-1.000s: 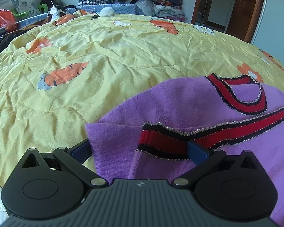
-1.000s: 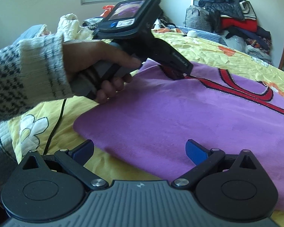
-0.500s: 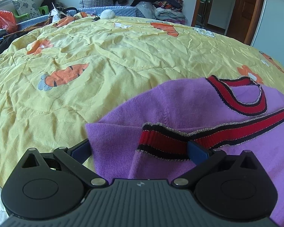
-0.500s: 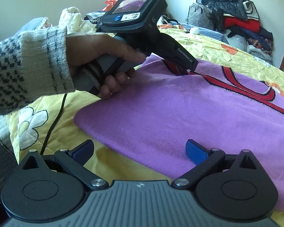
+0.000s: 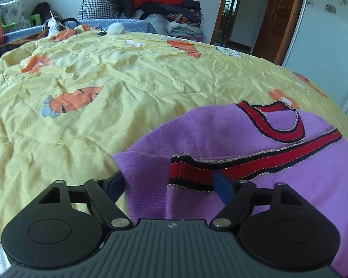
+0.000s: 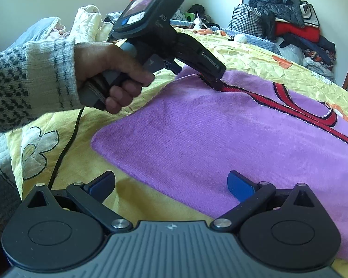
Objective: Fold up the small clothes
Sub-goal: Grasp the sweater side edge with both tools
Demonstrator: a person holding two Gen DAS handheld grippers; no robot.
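A: Left gripper [image 5: 171, 183] status?
B: Fingers spread, straddling the folded sleeve cuff of the purple sweater [image 5: 232, 143], not clamped on it.
A: Sweater location?
B: Flat on the yellow quilt [image 5: 104, 74].
A: Right gripper [image 6: 171, 185]?
B: Released, hovering at the sweater's near edge.
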